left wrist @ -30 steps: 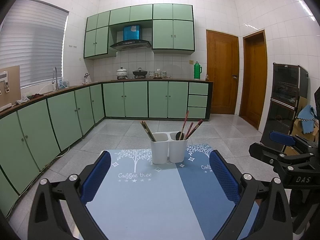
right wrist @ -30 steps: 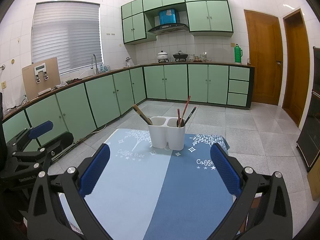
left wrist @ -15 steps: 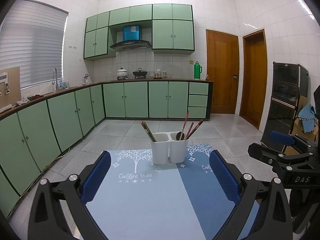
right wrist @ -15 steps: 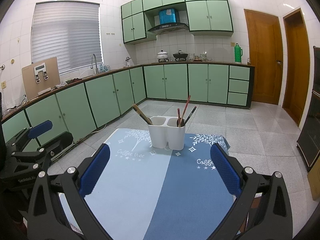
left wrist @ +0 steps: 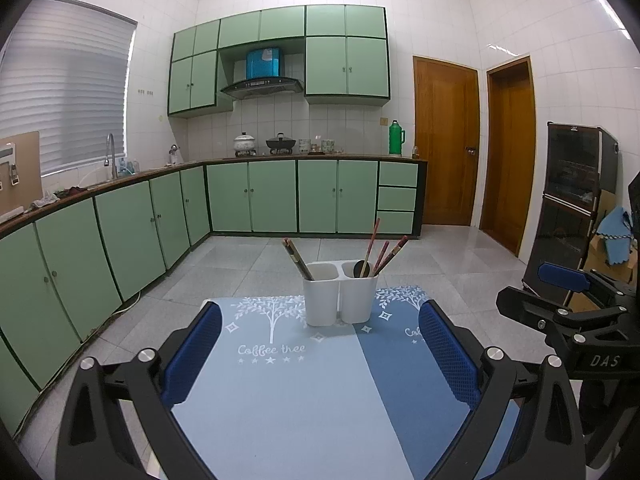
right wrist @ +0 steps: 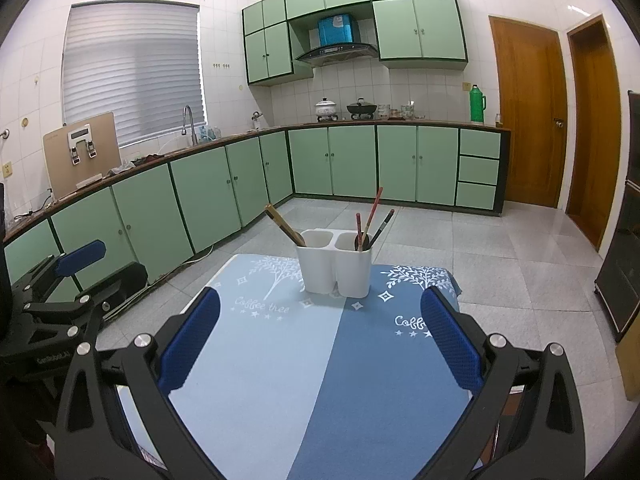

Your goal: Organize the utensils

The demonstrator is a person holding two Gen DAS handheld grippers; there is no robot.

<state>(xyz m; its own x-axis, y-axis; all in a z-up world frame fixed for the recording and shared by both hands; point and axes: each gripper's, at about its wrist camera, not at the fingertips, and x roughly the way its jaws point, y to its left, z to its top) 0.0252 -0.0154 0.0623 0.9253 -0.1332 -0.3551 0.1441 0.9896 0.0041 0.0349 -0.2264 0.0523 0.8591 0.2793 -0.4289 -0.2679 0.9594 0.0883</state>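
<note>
green cabinets (left wrist: 272, 196), thermos (left wrist: 396, 137), wooden doors (left wrist: 446, 148)

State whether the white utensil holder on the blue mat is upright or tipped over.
Upright. The white utensil holder stands on its base on the mat, both openings facing up, with utensils sticking out of each.

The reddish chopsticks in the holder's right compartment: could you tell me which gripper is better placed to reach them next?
Probably the right gripper. It is open and empty, and the reddish chopsticks stand in the white holder on its side. The left gripper, also open, would have to cross over the dark chopsticks.
</note>
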